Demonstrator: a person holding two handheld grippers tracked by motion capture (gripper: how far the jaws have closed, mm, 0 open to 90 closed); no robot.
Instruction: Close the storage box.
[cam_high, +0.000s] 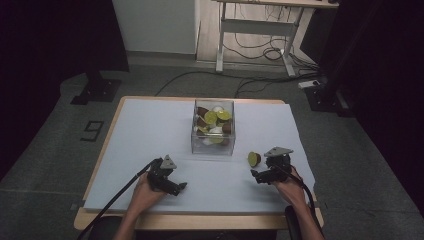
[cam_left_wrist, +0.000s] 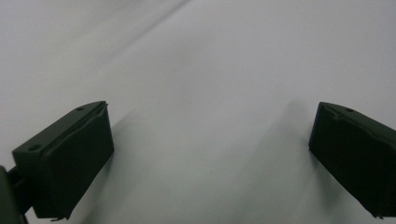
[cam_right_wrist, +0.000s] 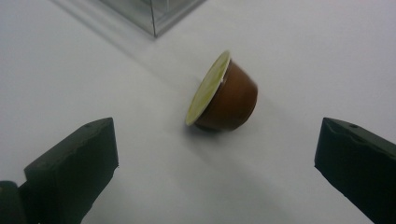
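High view above, forward-down; gripper views close, low; shared white sheet (cam_high: 150, 130), capsule (cam_right_wrist: 224, 95).

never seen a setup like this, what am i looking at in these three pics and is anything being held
There is no robot here: a person sits at a table covered with a pale sheet and holds a hand-operated gripper in each hand. The high view looks down from above the person. In it, the left gripper is at lower left and the right gripper at lower right.

The other two pictures come from small cameras riding on the grippers, looking out between their two black jaws. The left gripper view looks at bare sheet. The right gripper view looks at a brown coffee capsule with a yellow-green lid, lying tilted on its side just ahead of the jaws.

Mid-table stands a clear plastic box holding more capsules. Both grippers are open, and nothing is held.
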